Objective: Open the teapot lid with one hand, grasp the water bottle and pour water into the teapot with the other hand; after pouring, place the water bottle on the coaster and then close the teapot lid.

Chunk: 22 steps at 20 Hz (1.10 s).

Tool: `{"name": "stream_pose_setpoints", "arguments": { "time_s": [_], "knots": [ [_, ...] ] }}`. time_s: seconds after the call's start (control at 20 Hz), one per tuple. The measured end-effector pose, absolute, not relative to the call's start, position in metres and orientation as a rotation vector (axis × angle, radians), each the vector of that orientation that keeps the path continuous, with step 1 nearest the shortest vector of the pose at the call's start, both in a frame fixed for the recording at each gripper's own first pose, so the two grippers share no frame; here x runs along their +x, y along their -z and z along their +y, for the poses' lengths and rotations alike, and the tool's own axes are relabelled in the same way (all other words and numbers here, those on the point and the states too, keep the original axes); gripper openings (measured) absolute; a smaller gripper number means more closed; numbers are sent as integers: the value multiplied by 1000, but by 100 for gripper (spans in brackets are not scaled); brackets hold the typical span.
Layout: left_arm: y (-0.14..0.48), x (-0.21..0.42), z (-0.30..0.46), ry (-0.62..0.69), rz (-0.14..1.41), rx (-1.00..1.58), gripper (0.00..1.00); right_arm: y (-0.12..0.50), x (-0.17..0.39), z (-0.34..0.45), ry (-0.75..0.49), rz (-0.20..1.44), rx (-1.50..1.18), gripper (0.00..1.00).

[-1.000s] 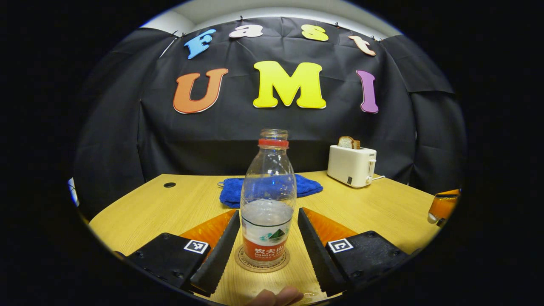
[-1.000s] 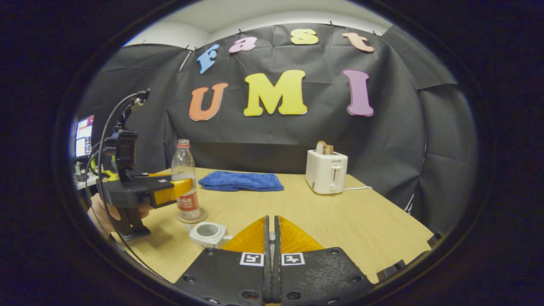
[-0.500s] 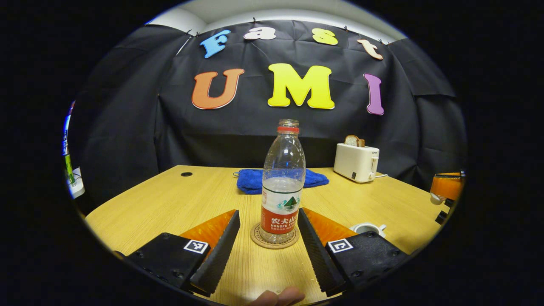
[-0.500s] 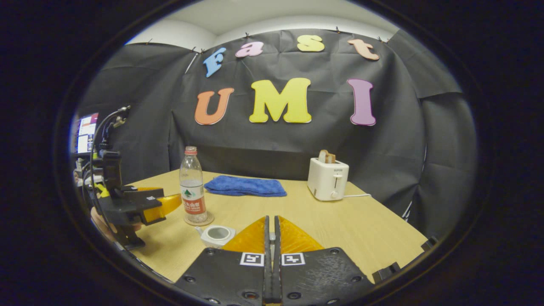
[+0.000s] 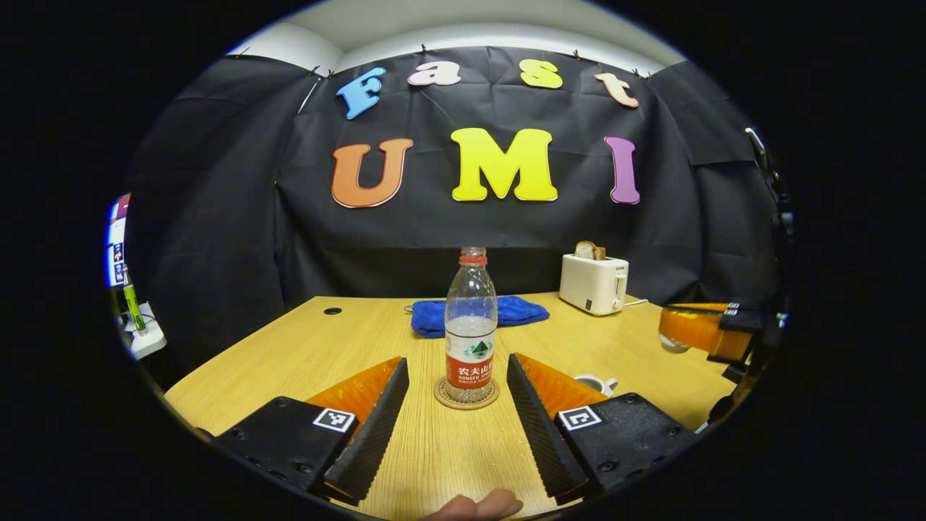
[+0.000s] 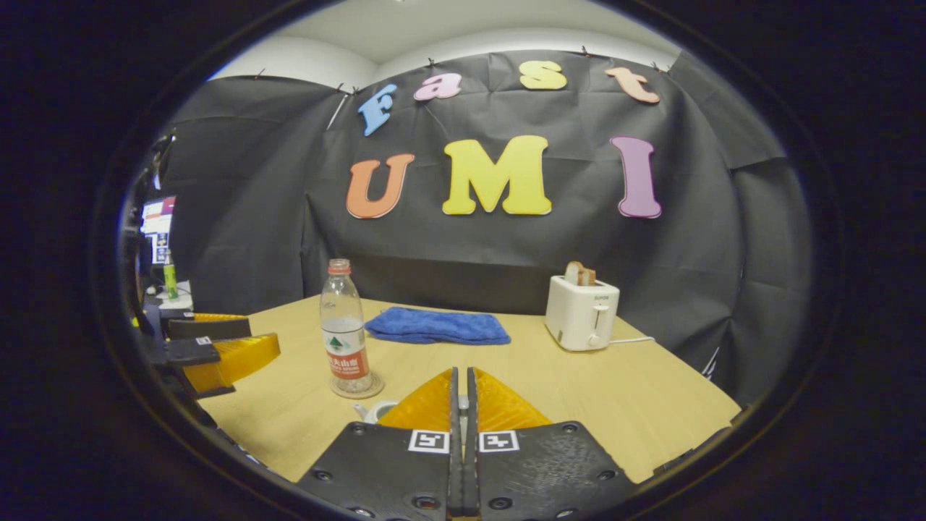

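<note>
We read the water bottle as already placed: it stands upright on the coaster, capless and part full, in the middle of the wooden table. The left gripper sits short of the bottle with its jaws spread wide and nothing between them — the bottle is apart from both fingers.

The right gripper has its fingers drawn together. We judge that they pinch the teapot lid, but the lid itself is hidden between them, so we cannot confirm it. In the left gripper view a pale rounded piece hangs under that gripper's tip, held above the table.

The teapot stands just this side of the coaster, partly behind the right fingers; in the left gripper view its mouth looks uncovered.

Step in hand — closing the lid. The next move calls for lowering the right gripper over the teapot mouth, centring the lid, then releasing. The bottle stands near, so the approach should avoid it.
</note>
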<state>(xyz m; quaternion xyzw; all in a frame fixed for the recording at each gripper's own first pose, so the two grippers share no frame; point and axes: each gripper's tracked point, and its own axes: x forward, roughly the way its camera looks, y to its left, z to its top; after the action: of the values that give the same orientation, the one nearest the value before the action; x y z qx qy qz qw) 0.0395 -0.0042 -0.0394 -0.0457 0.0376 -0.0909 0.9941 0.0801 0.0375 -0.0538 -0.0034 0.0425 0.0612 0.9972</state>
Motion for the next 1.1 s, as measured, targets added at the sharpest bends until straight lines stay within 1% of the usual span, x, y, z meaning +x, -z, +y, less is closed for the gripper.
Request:
{"name": "stream_pose_setpoints", "arguments": {
  "time_s": [0.15,0.25,0.4,0.45,0.65,0.7,0.9,1.0,1.1],
  "knots": [
    [17,23,2,178,46,-89,86,65,97,51,-154,120,25,0],
    [11,20,16,146,47,-105,86,76,109,57,-163,156,18,0],
    [0,14,17,181,46,-192,86,88,122,65,-169,196,28,0],
    [1,13,20,182,53,-209,86,91,126,71,-178,207,37,0],
    [8,19,51,106,66,-231,87,97,132,90,-204,217,38,2],
    [8,18,51,104,69,-232,89,97,134,95,-212,216,41,2],
    [8,21,46,120,76,-223,89,102,135,109,-240,226,30,2],
    [9,19,45,126,73,-205,89,101,134,108,-231,220,23,2],
    [10,18,41,136,79,-197,89,104,136,106,-224,228,24,5]
  ]
}}
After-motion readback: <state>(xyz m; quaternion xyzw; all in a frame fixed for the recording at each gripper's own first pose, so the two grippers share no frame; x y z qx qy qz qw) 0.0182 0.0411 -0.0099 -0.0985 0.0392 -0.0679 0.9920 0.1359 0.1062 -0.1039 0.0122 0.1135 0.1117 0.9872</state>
